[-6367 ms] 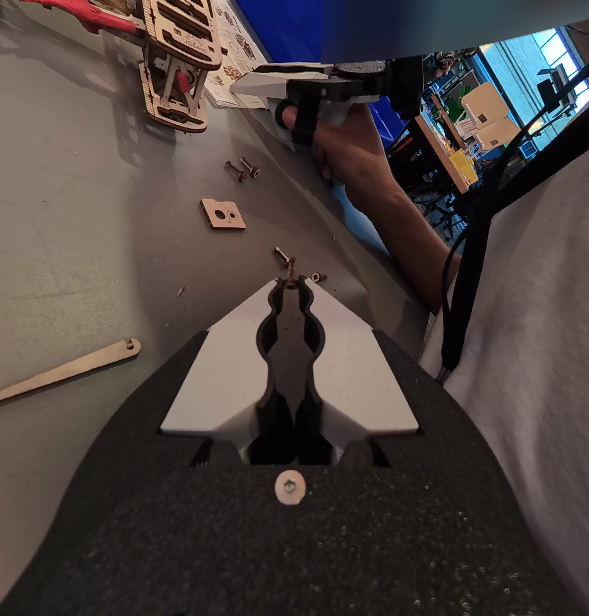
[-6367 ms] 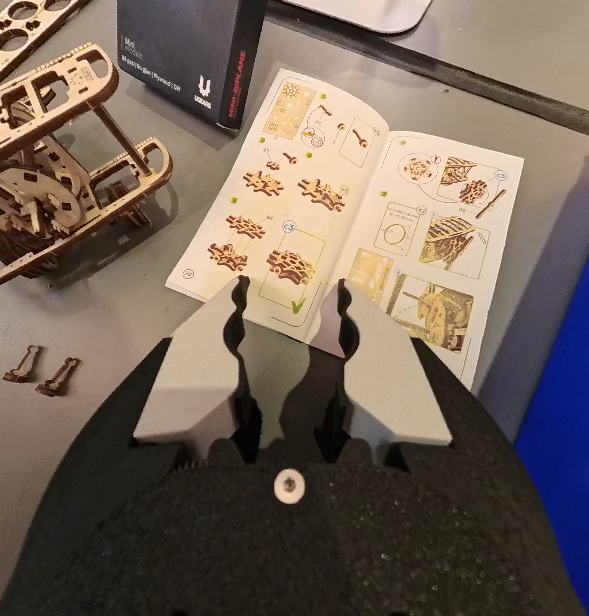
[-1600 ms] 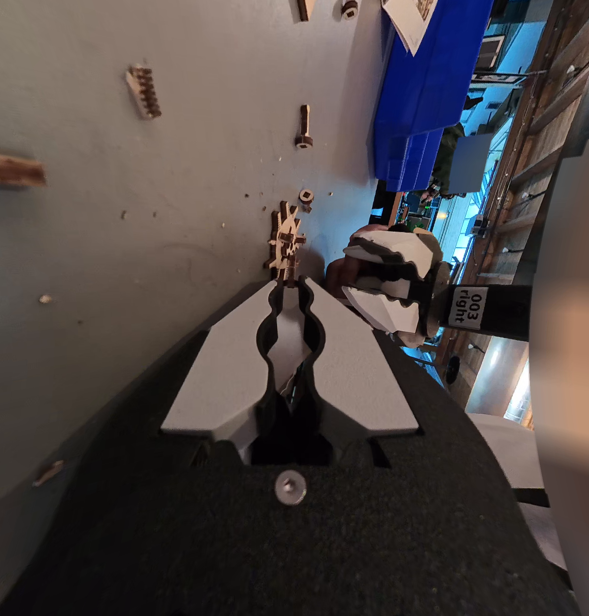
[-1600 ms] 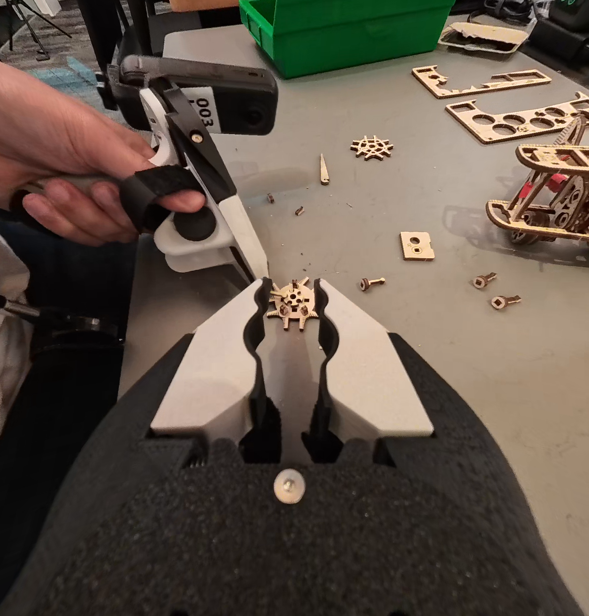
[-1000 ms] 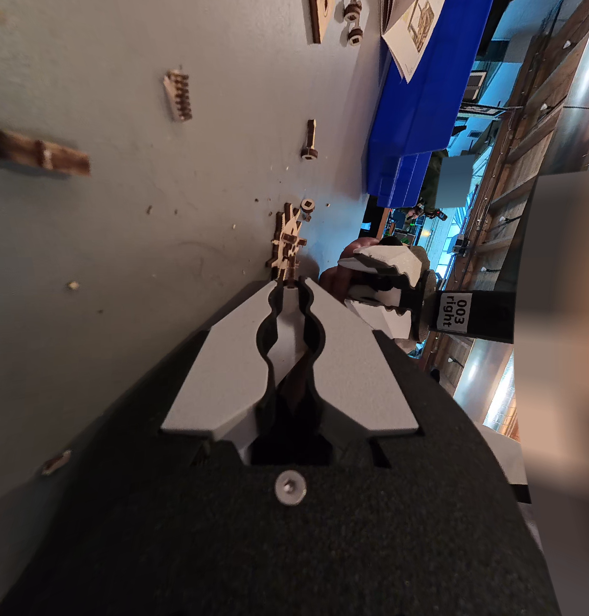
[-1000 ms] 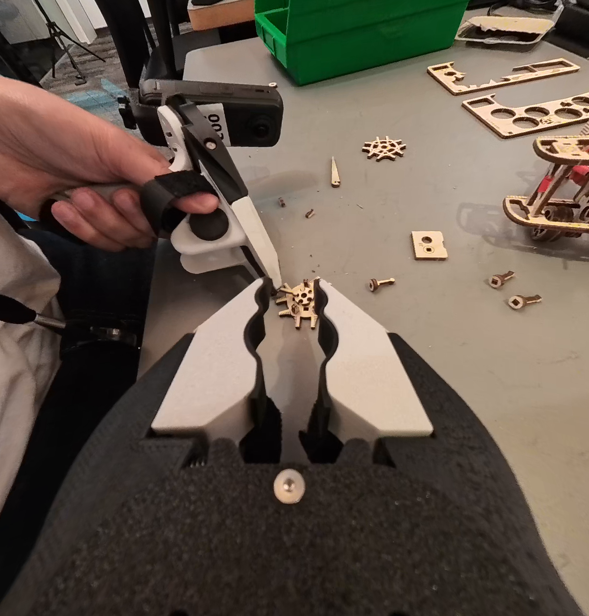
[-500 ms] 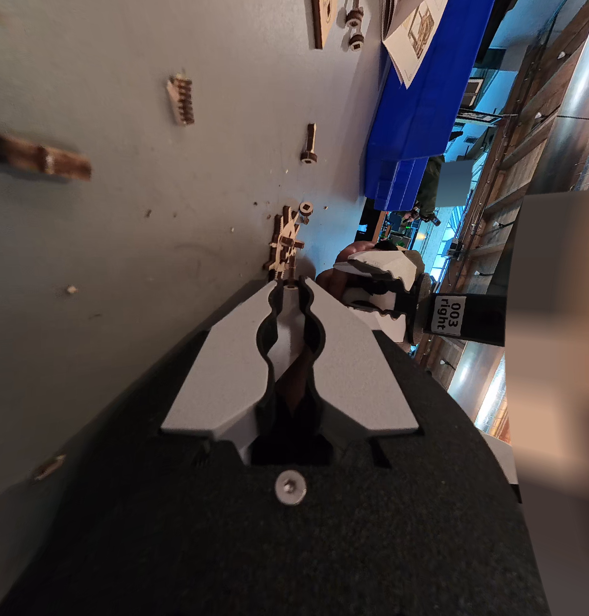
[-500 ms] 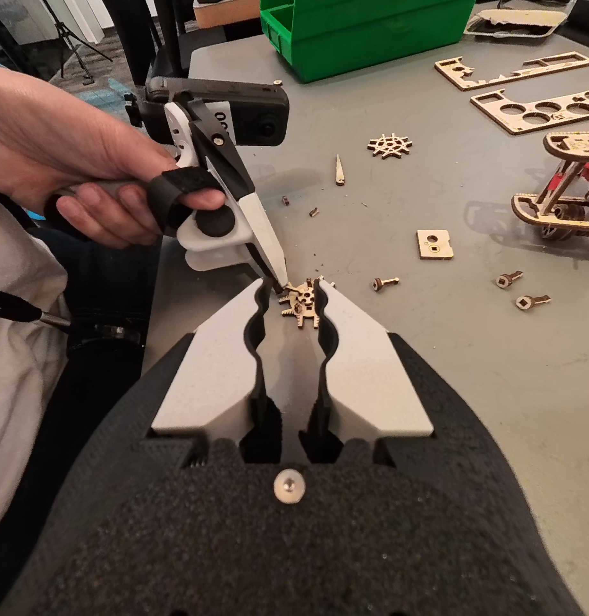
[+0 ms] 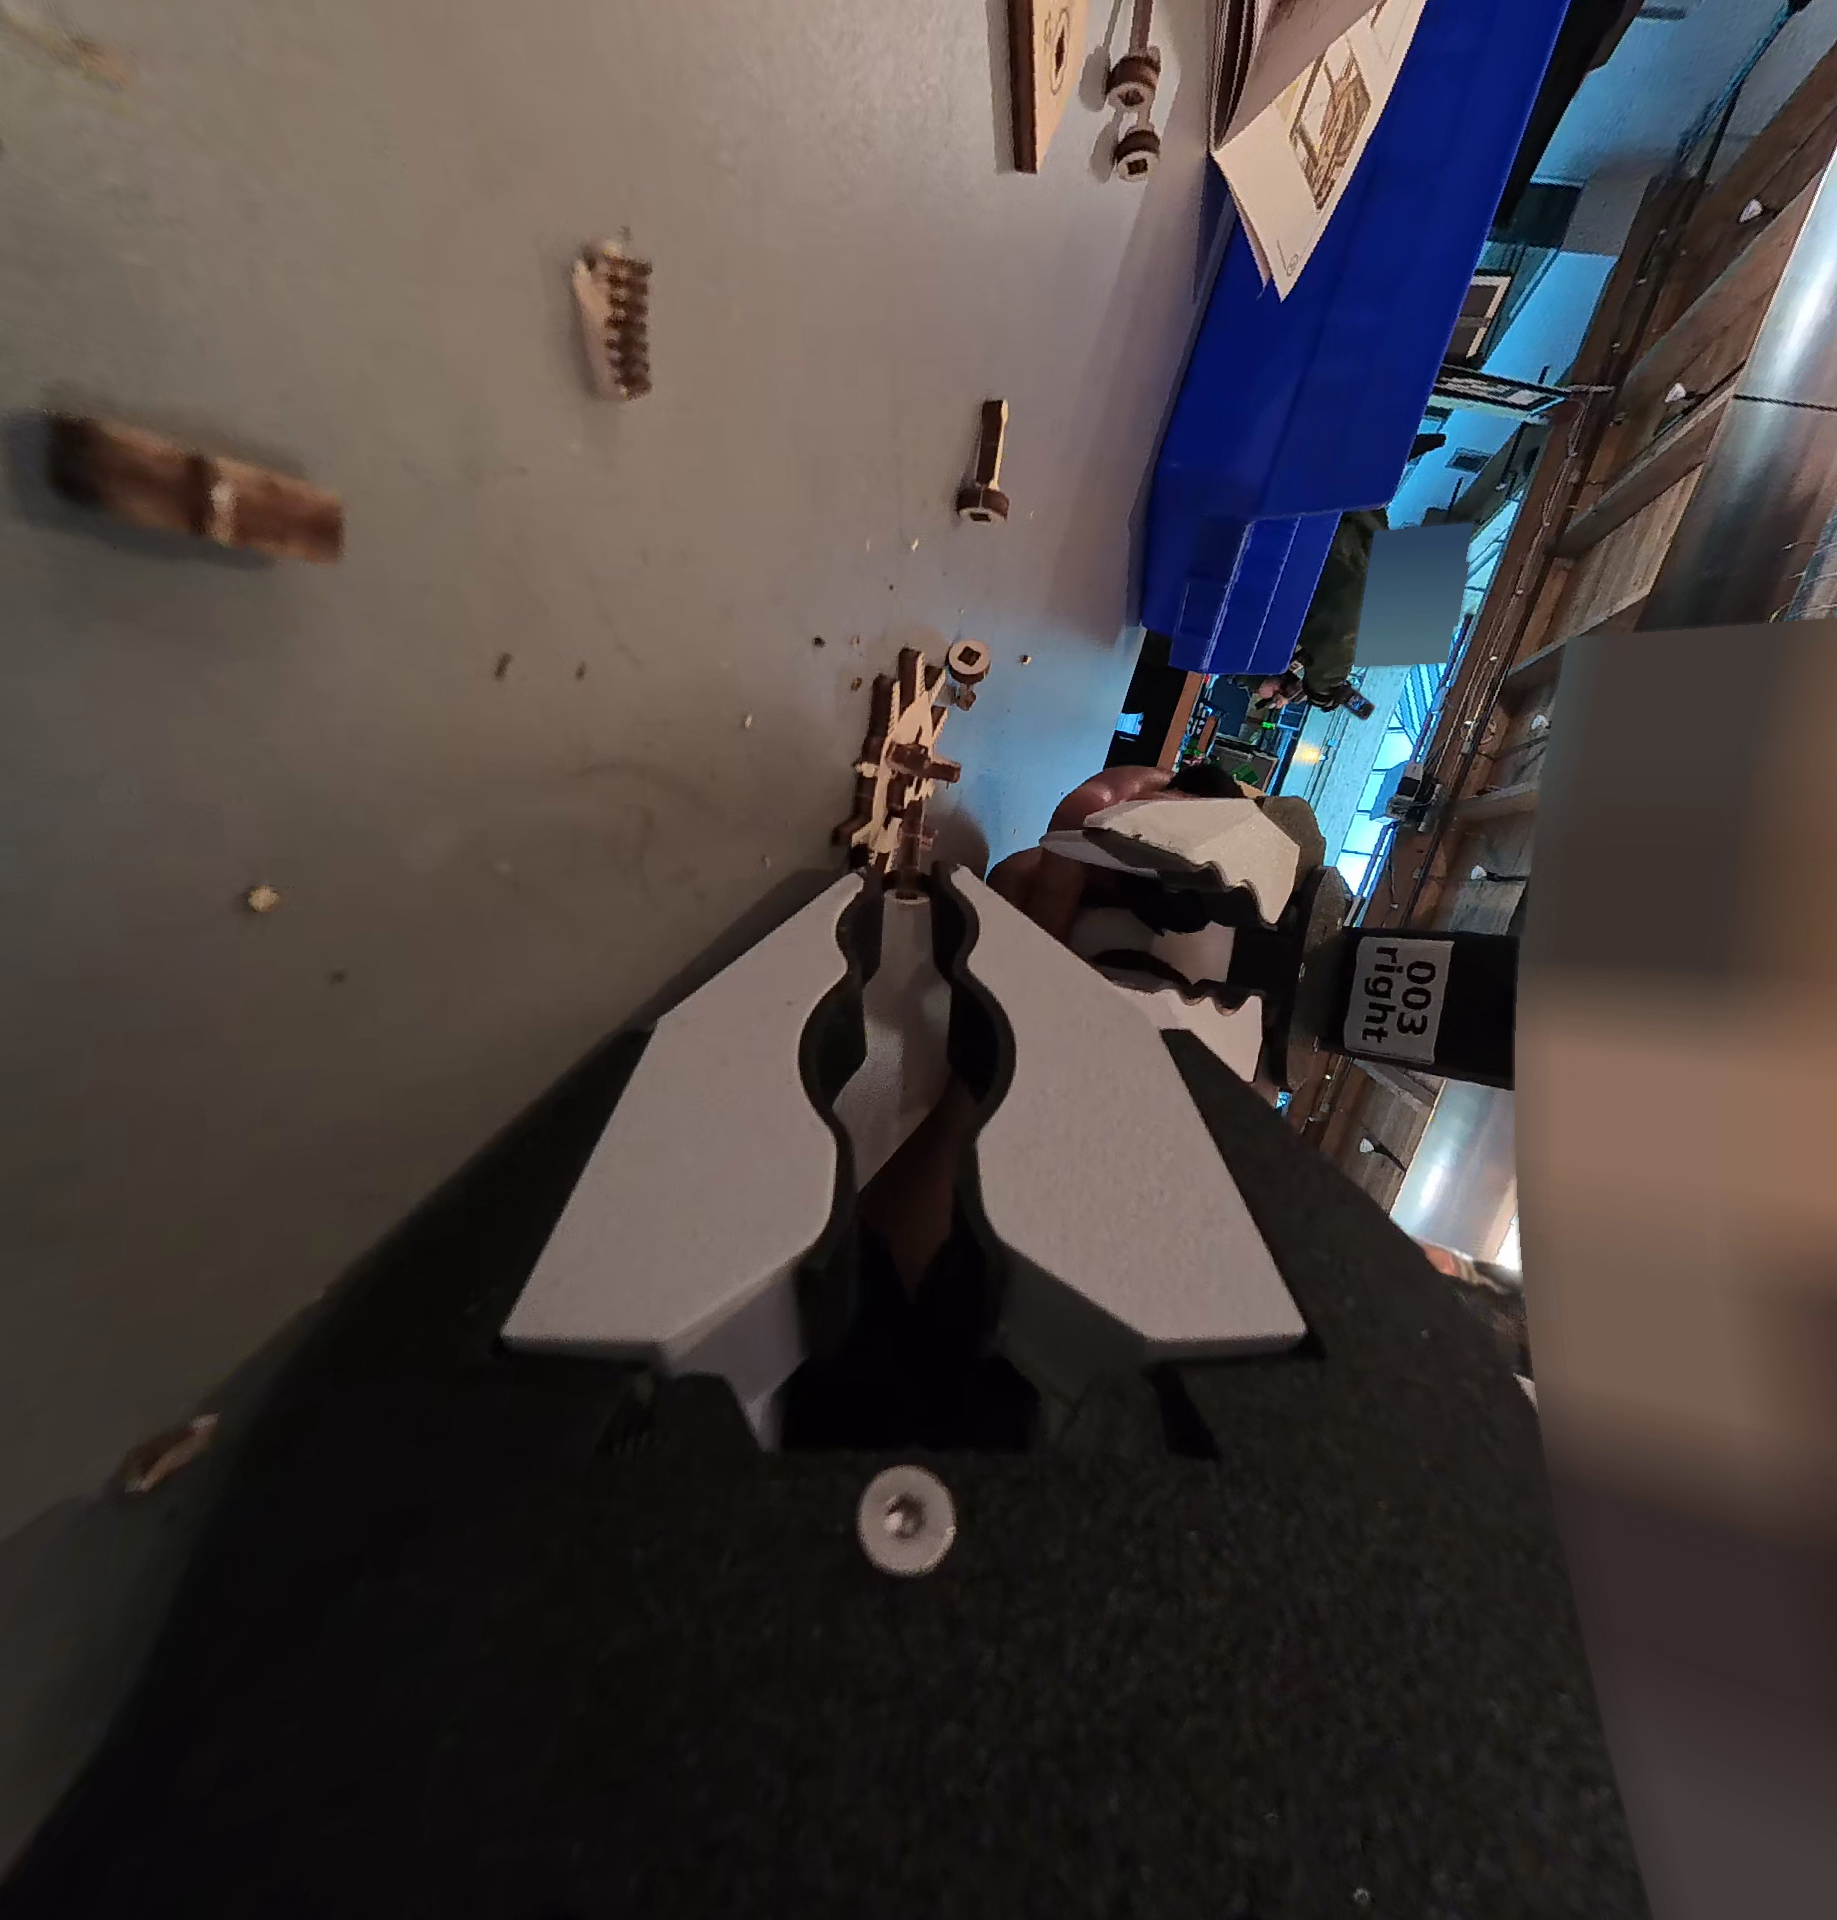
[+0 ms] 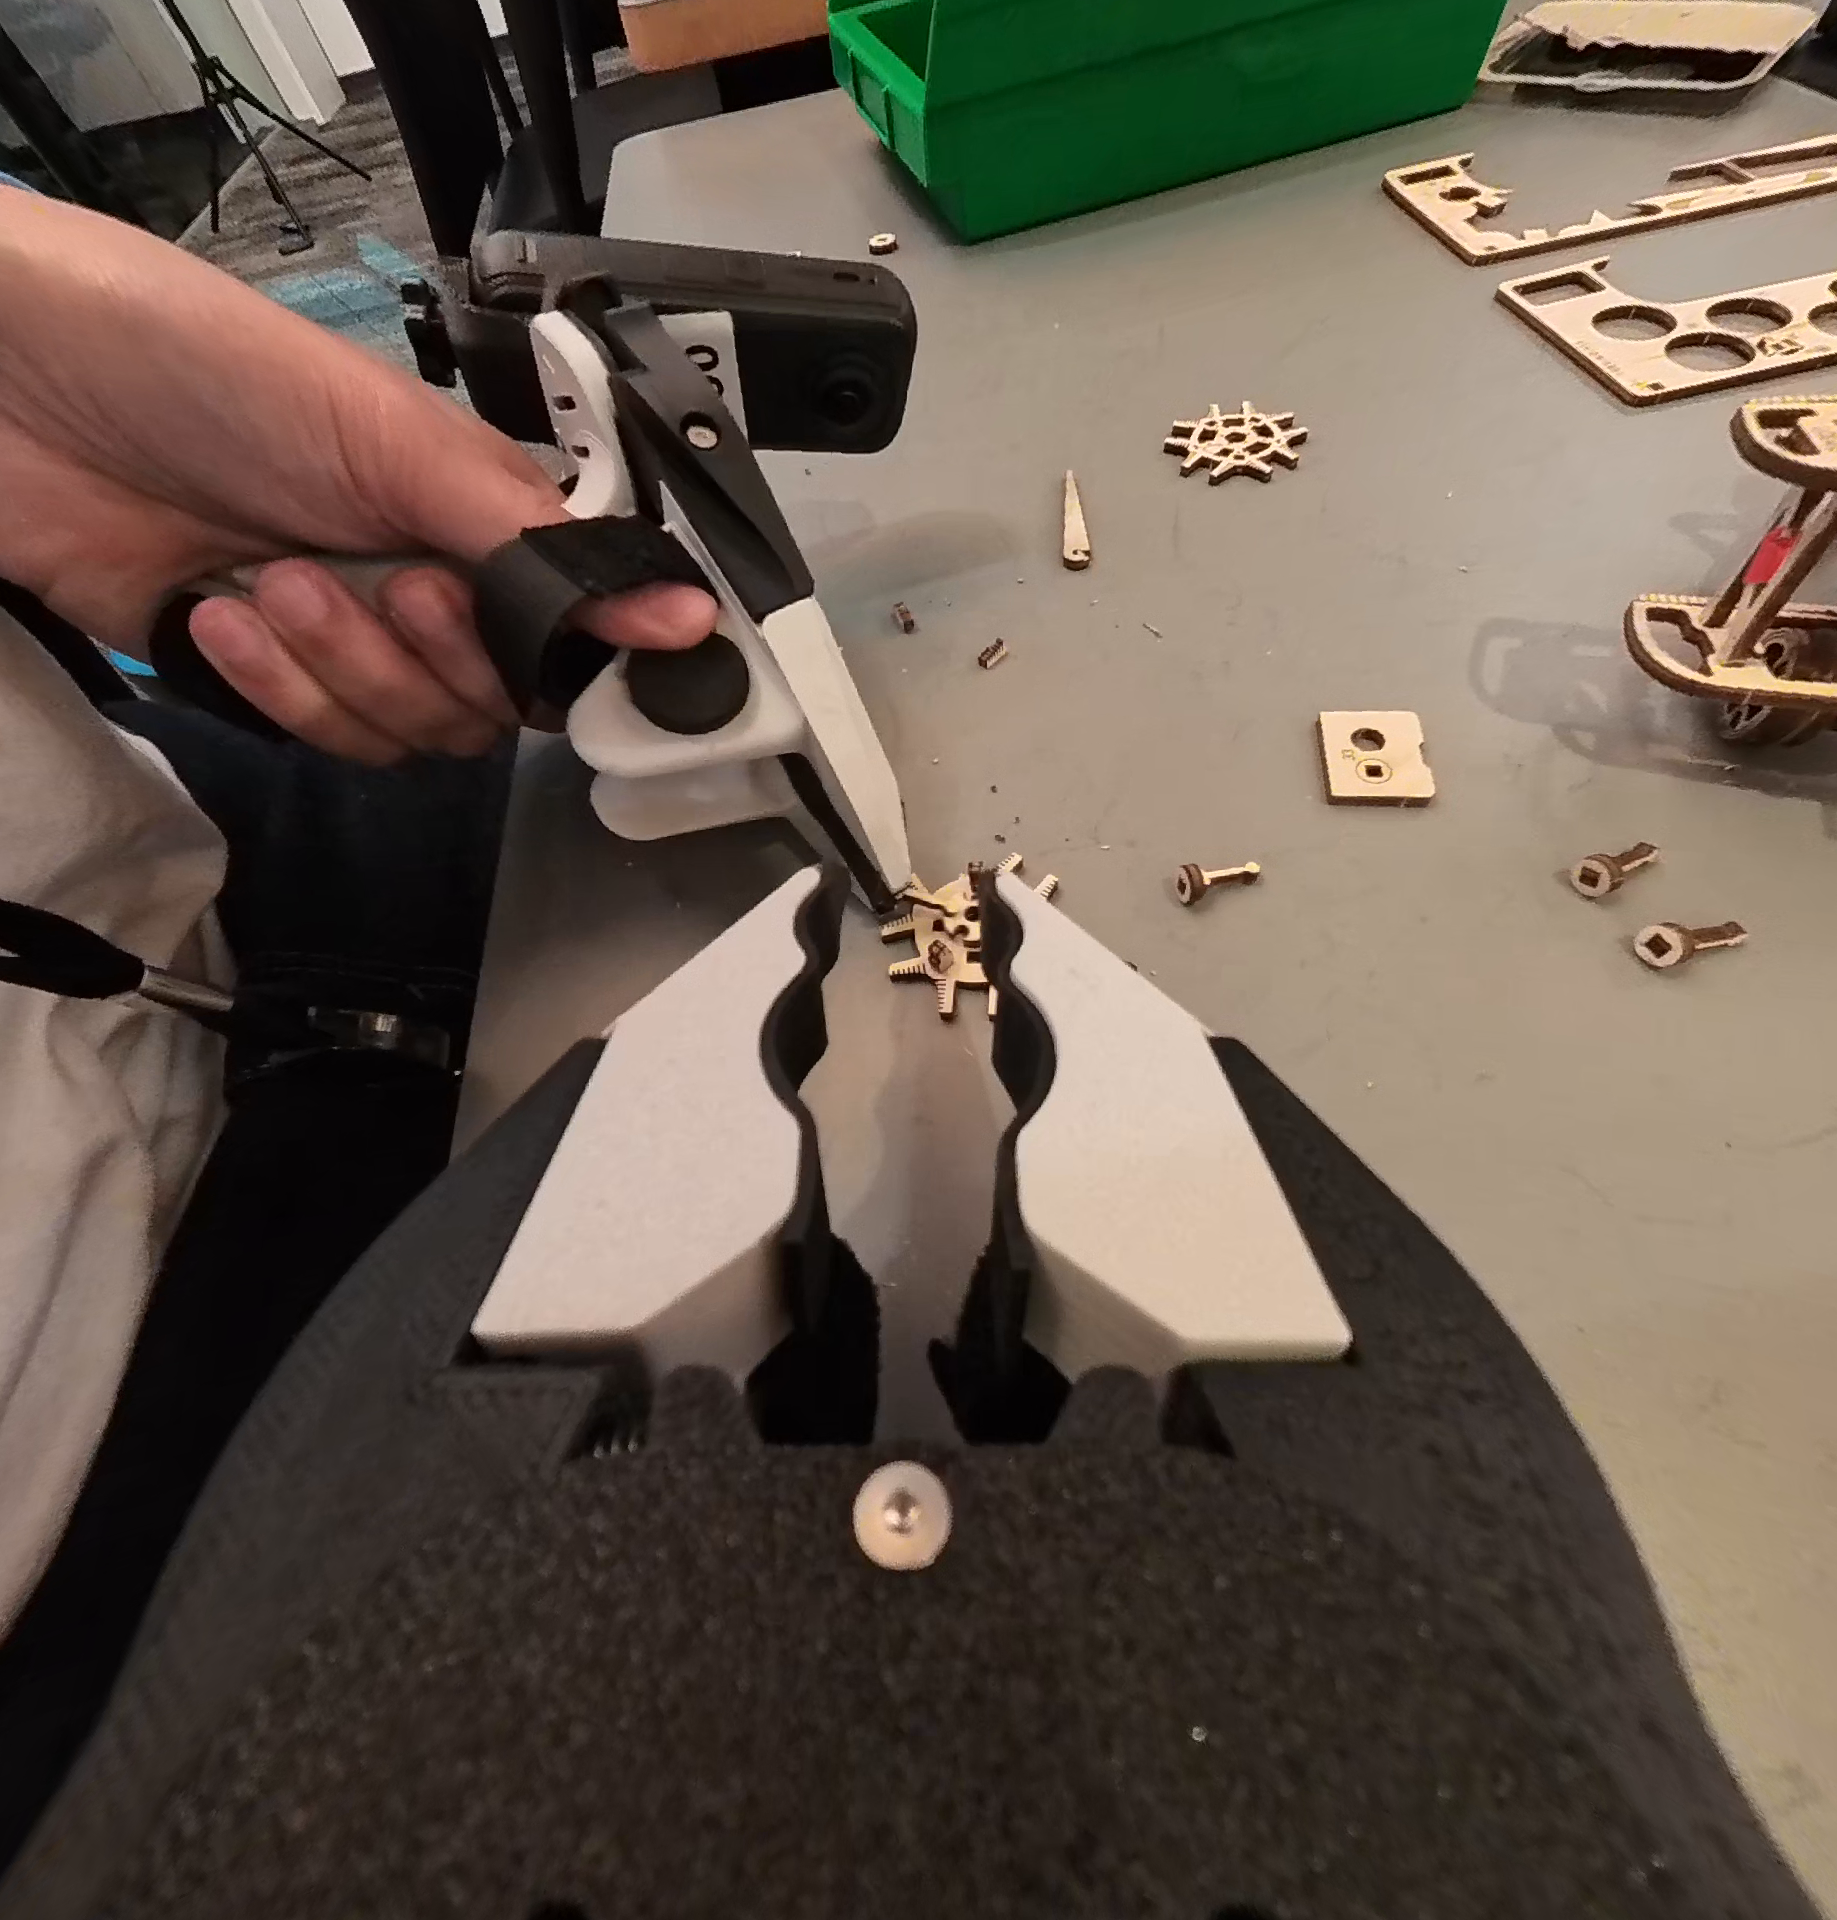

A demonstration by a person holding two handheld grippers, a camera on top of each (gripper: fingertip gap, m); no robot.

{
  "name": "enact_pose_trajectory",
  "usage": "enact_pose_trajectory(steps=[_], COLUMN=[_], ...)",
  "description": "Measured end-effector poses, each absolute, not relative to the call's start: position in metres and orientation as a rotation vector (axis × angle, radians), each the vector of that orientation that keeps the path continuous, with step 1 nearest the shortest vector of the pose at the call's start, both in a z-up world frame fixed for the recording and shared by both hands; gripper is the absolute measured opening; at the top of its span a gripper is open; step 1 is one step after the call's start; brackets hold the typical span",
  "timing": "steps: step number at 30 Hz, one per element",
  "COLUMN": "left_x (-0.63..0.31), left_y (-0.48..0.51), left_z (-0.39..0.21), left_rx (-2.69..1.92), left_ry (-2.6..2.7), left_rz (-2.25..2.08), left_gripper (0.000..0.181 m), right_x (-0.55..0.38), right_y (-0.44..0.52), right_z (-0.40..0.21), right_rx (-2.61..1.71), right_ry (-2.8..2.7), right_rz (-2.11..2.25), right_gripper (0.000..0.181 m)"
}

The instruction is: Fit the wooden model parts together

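Note:
A small wooden gear [image 10: 940, 940] lies flat on the grey table [image 10: 1465, 1143] near its front edge. My left gripper [image 9: 906, 885] is shut on a small wooden pin [image 9: 909, 862], and the pin's end is at the gear [image 9: 898, 774]. In the right wrist view the left gripper [image 10: 886, 883] comes in from the left, held by a hand, with its tip on the gear's left side. My right gripper [image 10: 909, 891] is open, its jaws a gear's width apart. The gear lies between its tips, partly under the right fingertip [image 10: 1002, 914].
A wooden biplane model [image 10: 1766, 644] stands at the right. A square plate [image 10: 1376, 758], loose pins [image 10: 1215, 881], a second gear [image 10: 1236, 442] and part sheets [image 10: 1703, 332] lie beyond. A green bin [image 10: 1153, 94] is at the back, a blue bin [image 9: 1298, 364] at the side. The tips of both grippers are at nearly the same place. Left tips and right tips are each some 12 centimeters from the square plate [image 10: 1376, 758].
Both grippers have come together at the gear since the earliest frames. In the last second the left tip has pushed closer into the gear, which has shifted slightly toward the right finger.

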State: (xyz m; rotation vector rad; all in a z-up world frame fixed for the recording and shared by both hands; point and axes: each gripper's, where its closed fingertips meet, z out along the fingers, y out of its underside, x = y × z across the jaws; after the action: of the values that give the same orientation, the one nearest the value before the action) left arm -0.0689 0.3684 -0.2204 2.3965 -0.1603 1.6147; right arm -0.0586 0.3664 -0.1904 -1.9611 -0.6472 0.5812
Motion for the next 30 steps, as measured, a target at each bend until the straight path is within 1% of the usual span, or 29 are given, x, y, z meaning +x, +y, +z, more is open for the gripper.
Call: enact_pose_trajectory(steps=[15, 18, 21, 24, 30], left_x=[-0.068, -0.068, -0.068, -0.067, -0.067], left_y=[0.367, 0.368, 0.369, 0.368, 0.369], left_z=[-0.219, -0.22, -0.22, -0.22, -0.217], left_rx=[2.409, 2.411, 2.408, 2.39, 2.372], left_ry=[-0.135, -0.127, -0.112, -0.096, -0.07], left_rz=[1.617, 1.619, 1.623, 1.627, 1.656], left_gripper=[0.007, 0.007, 0.007, 0.006, 0.007], right_x=[-0.061, -0.062, -0.058, -0.066, -0.065], right_y=[0.365, 0.367, 0.374, 0.373, 0.372], right_z=[-0.194, -0.203, -0.212, -0.212, -0.214], right_rx=[-1.975, -2.029, -2.093, -2.09, -2.093], right_ry=[-0.67, -0.691, -0.671, -0.72, -0.746], right_rz=[0.581, 0.553, 0.513, 0.585, 0.591], right_gripper=[0.025, 0.023, 0.017, 0.018, 0.019])
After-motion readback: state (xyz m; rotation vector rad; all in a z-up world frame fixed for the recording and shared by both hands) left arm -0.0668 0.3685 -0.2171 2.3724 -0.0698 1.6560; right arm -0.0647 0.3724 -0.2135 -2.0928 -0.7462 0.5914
